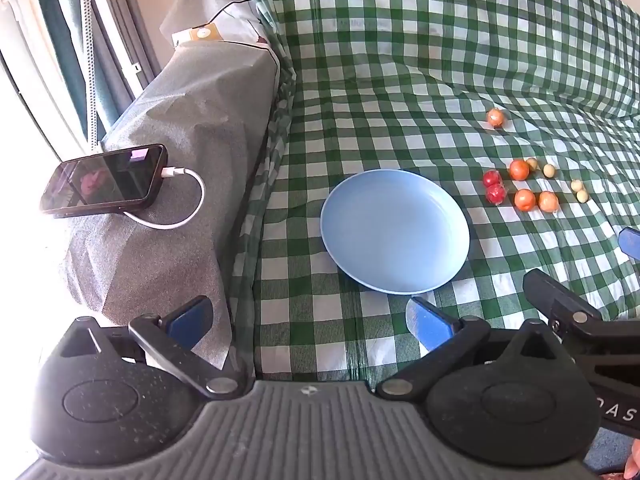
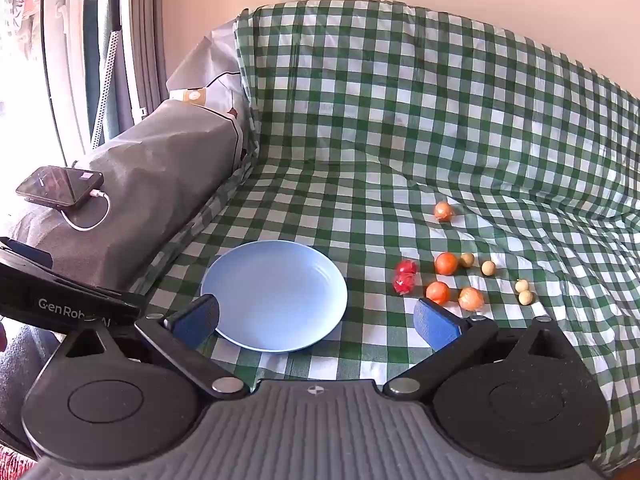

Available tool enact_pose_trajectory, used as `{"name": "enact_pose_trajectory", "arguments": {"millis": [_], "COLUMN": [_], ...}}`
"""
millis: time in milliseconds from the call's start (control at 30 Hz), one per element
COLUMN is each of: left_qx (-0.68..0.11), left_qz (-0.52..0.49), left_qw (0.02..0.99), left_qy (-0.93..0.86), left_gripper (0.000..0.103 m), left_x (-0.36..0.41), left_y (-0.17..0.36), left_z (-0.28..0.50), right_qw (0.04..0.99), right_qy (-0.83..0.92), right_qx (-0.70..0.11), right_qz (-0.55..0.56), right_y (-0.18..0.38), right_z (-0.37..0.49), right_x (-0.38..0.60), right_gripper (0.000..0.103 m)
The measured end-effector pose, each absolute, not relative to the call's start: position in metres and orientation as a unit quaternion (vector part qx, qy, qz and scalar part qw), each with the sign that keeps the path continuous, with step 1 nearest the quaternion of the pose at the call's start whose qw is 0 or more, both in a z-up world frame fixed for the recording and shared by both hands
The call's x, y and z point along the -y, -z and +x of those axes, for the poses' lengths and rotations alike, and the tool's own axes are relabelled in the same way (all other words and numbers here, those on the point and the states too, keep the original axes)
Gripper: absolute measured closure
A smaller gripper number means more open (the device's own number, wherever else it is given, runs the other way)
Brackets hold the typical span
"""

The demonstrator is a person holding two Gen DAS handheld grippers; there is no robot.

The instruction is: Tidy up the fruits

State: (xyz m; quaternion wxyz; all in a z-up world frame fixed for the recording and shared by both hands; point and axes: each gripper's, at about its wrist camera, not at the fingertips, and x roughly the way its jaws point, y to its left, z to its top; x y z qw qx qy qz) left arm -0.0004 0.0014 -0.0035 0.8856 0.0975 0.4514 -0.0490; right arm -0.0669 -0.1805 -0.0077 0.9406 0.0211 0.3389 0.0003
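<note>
Hovering w/ left gripper (image 1: 308, 320) & right gripper (image 2: 316, 320) both spread wide, empty; fruits (image 2: 446, 263) loose on checked cloth (image 2: 400, 140) beside blue plate (image 2: 276, 338); risk: round fruit rolling off pads.

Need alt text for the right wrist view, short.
An empty blue plate sits on a green checked cloth, with small orange, red and pale fruits scattered on the cloth to its right. The open right hand-held gripper hovers in the foreground, holding nothing. A phone charges on a grey armrest at left.
</note>
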Motion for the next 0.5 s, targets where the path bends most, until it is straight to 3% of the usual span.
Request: {"name": "enact_pose_trajectory", "arguments": {"millis": [500], "left_qx": [-0.459], "left_qz": [0.101], "left_qw": [0.881], "left_qy": [0.047], "left_gripper": [0.000], "left_x": [0.0023], "left_y": [0.0051], "left_z": [0.0038], "right_qw": [0.940], "right_qy": [0.000], "right_qx": [-0.340], "right_qz": [0.022], "right_y": [0.0073], "right_z": [-0.0673], "right_x": [0.1800], "right_gripper": [0.001]}}
